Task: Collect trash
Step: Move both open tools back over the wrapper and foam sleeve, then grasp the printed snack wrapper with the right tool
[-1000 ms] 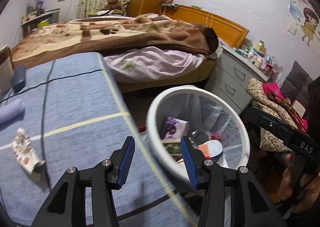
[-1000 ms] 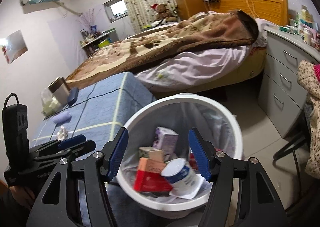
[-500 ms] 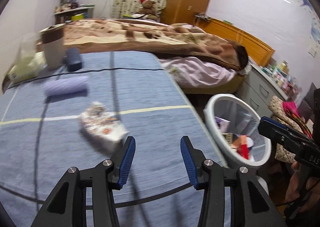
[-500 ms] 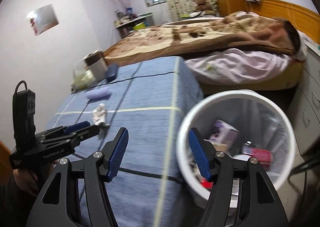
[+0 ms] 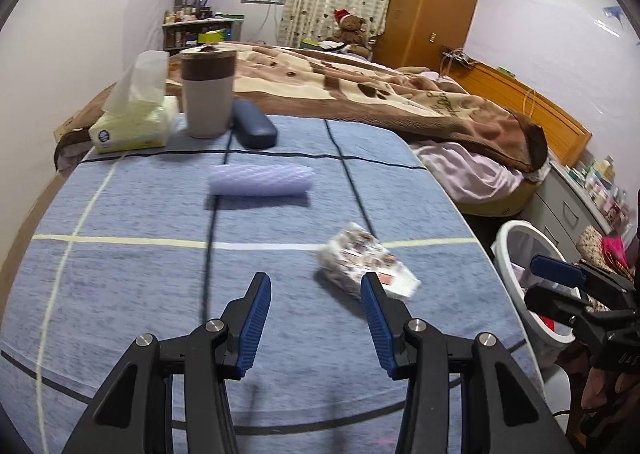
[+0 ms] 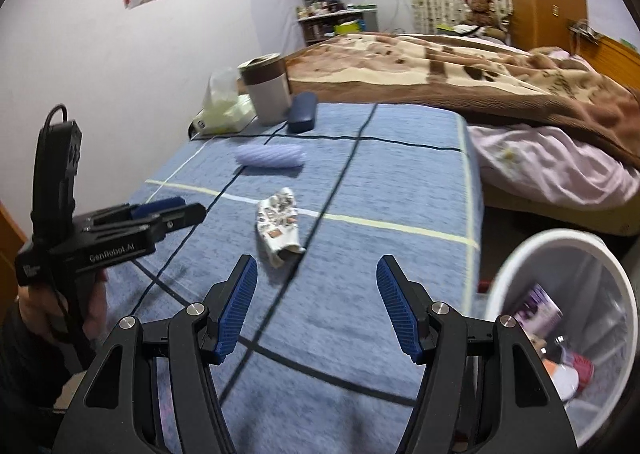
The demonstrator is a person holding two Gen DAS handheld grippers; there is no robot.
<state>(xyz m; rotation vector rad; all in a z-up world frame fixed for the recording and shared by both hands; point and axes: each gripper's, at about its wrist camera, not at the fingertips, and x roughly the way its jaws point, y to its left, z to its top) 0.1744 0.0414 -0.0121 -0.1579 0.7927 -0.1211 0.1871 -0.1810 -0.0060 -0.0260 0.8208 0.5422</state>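
Note:
A crumpled printed wrapper [image 5: 362,264] [image 6: 279,225] lies on the blue checked tablecloth [image 5: 140,274] [image 6: 380,194], just beyond my fingertips. My left gripper [image 5: 316,290] hovers over the cloth, open and empty, with the wrapper beside its right fingertip. My right gripper [image 6: 316,278] is open and empty too, a little short of the wrapper. The white trash bin [image 5: 520,286] [image 6: 568,334] stands off the table's right edge with boxes and cups inside. Each gripper shows in the other's view: the right gripper [image 5: 560,286] at right, the left gripper [image 6: 172,214] at left.
Farther back on the table are a lilac roll [image 5: 260,180] [image 6: 270,158], a dark glasses case [image 5: 254,130], a grey-brown cup [image 5: 208,90] [image 6: 268,88] and a tissue pack [image 5: 136,122]. A bed with a brown blanket [image 5: 400,94] lies behind; drawers [image 5: 572,206] stand at right.
Both grippers have swung left from over the trash bin to over the table. The wrapper now lies close in front of them. Their jaws keep the same gap.

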